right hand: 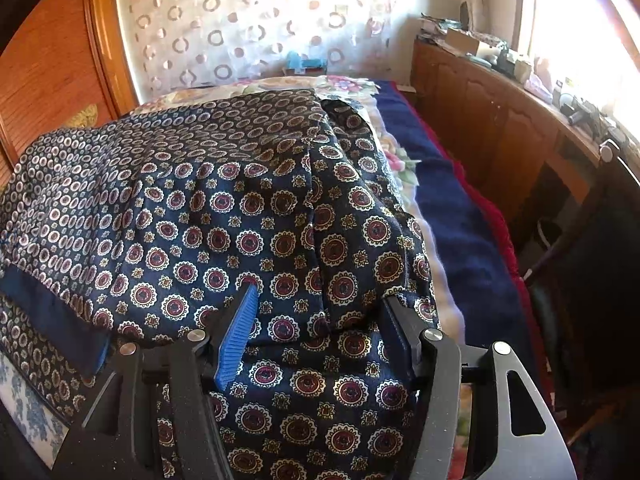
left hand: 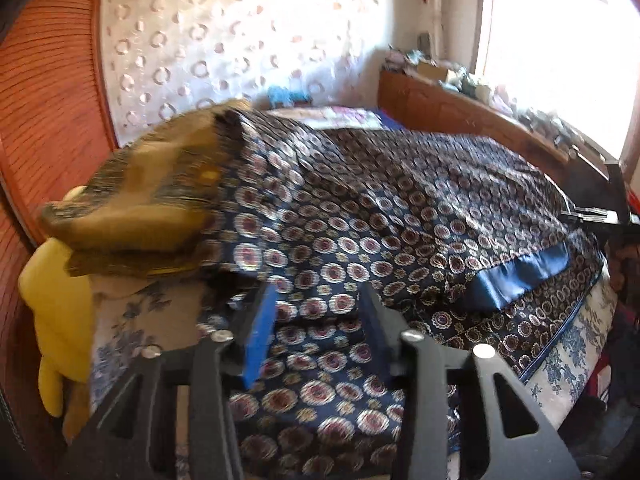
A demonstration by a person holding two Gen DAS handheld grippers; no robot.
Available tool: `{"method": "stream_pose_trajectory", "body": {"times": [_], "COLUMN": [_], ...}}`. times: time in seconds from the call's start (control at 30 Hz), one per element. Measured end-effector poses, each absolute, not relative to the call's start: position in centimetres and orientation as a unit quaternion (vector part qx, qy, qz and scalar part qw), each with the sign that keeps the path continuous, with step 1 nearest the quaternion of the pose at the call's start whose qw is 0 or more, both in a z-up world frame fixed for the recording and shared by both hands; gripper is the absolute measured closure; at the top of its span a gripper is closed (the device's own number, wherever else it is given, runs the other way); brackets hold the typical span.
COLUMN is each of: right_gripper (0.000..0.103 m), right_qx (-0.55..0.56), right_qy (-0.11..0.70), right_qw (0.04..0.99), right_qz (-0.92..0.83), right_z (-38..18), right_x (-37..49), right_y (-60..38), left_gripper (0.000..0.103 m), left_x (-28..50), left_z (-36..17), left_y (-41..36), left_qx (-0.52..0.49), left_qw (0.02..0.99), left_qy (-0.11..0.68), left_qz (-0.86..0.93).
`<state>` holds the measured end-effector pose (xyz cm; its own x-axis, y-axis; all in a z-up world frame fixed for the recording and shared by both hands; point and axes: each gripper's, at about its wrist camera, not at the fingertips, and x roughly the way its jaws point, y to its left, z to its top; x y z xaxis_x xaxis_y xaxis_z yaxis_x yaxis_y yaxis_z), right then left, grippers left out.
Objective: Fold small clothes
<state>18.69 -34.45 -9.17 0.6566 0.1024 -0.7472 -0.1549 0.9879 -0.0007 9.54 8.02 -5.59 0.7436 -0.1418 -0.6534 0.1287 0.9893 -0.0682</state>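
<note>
Both claws stand open, gripping nothing. Patterned garment (right hand: 248, 216) lies under and ahead of right gripper (right hand: 320, 320) and left gripper (left hand: 318, 312). Risk: slippery cloth slides, spoiling the fold.

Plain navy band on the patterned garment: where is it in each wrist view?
Left wrist: plain navy band lies right of centre, beyond the open left gripper.
Right wrist: the band lies at the left edge, left of the open right gripper.
Shared landmark: wooden cabinet under the window.
</note>
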Motion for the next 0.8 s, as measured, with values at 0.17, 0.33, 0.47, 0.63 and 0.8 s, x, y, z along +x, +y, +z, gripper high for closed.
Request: {"method": "stream_pose_trajectory", "body": {"times": [0.17, 0.33, 0.47, 0.63, 0.8], "right_gripper": [0.043, 0.043, 0.043, 0.043, 0.043], "right_qx": [-0.033, -0.033, -0.033, -0.033, -0.033], "right_qy": [0.408, 0.408, 0.408, 0.408, 0.408], "right_qw": [0.910, 0.910, 0.910, 0.910, 0.910], "right_qz": [0.070, 0.070, 0.070, 0.070, 0.070], "right_z": [-9.2, -9.2, -9.2, -9.2, -9.2], "right_x": [18.7, 18.7, 18.7, 18.7, 18.6], "right_y": [-34.4, -34.4, -34.4, -34.4, -34.4], "left_gripper": [0.070, 0.070, 0.070, 0.069, 0.069], "left_x": [9.5, 10.0, 9.7, 10.3, 11.4], "left_z": [-5.1, -4.6, -4.5, -5.1, -5.6], "left_y": [9.5, 9.6, 8.9, 8.6, 8.0], "left_qx": [-0.010, 0.020, 0.042, 0.052, 0.060], "left_qw": [0.940, 0.948, 0.958, 0.956, 0.946], "left_qy": [0.338, 0.319, 0.285, 0.288, 0.318], "left_qz": [-0.041, 0.000, 0.013, 0.017, 0.012]}}
